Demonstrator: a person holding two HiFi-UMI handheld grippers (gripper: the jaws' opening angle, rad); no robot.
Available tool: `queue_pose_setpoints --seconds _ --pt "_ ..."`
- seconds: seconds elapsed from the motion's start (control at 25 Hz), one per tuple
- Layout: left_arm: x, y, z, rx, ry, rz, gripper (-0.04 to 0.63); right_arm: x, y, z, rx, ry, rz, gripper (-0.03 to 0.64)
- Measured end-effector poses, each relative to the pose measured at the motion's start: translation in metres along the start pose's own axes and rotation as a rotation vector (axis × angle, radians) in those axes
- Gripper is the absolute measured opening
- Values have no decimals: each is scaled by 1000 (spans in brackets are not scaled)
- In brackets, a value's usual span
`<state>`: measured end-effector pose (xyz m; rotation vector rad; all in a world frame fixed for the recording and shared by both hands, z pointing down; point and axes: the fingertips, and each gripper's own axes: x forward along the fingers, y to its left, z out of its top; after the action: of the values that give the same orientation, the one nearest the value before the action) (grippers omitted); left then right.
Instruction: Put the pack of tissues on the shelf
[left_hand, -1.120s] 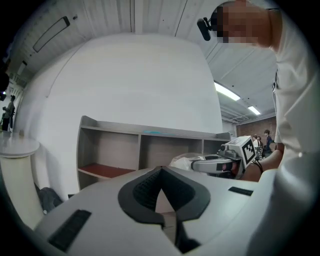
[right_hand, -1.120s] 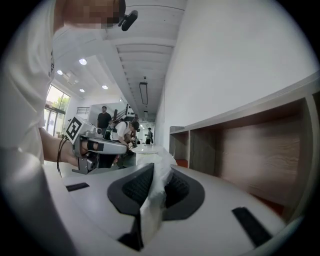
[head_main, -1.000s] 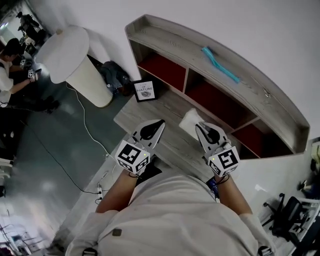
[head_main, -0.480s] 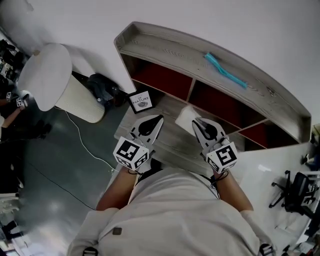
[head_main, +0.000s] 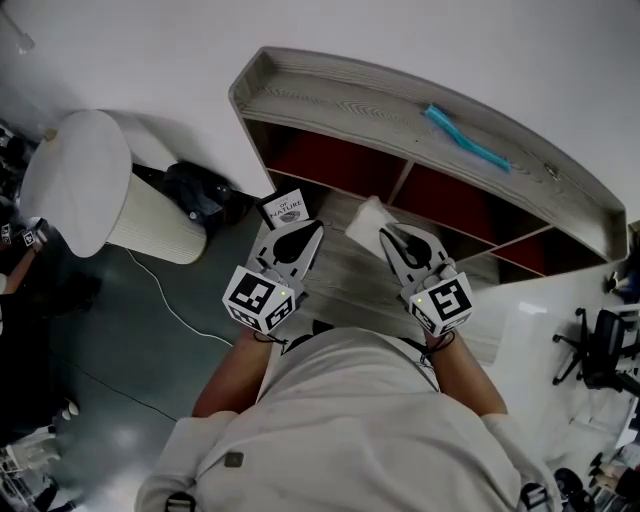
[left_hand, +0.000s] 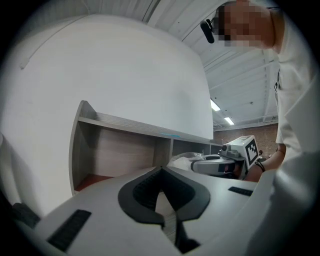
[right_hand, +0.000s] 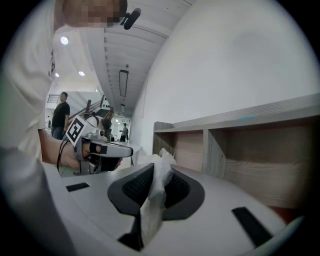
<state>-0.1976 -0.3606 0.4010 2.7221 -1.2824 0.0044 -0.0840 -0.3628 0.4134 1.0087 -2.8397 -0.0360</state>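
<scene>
The pack of tissues (head_main: 364, 220) is a white, plastic-wrapped bundle. My right gripper (head_main: 389, 238) is shut on its near edge and holds it over the wooden ledge (head_main: 340, 285), in front of the shelf (head_main: 380, 100). In the right gripper view the crinkled wrap (right_hand: 153, 197) runs pinched between the dark pads (right_hand: 176, 189), with the shelf's open compartments (right_hand: 240, 150) ahead on the right. My left gripper (head_main: 300, 240) sits beside it on the left, shut and empty. From the left gripper view, the pack (left_hand: 184, 160) shows at the tip of the right gripper (left_hand: 200, 165).
A teal object (head_main: 466, 138) lies on the shelf's top board. A small framed picture (head_main: 287, 208) leans at the shelf's left foot. A white lampshade (head_main: 75, 180) and a dark bag (head_main: 200, 190) stand on the floor to the left. An office chair (head_main: 605, 350) is at the right.
Both grippers have moved a little toward the shelf, the right one carrying the pack with it. My view has swung, so the shelf now sits more squarely ahead.
</scene>
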Motion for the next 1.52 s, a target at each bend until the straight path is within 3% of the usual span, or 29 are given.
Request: queue_pose_setpoints --seconds 0.4,1.08,1.52 --pt "0 40 6 20 13 -77 14 47 -1 -6 8 32 -99 55" --pt "53 91 0 38 59 -145 14 124 -38 -13 3 101 -217 55" --pt "88 104 -17 55 92 -183 14 167 -61 -37 17 157 -245 57"
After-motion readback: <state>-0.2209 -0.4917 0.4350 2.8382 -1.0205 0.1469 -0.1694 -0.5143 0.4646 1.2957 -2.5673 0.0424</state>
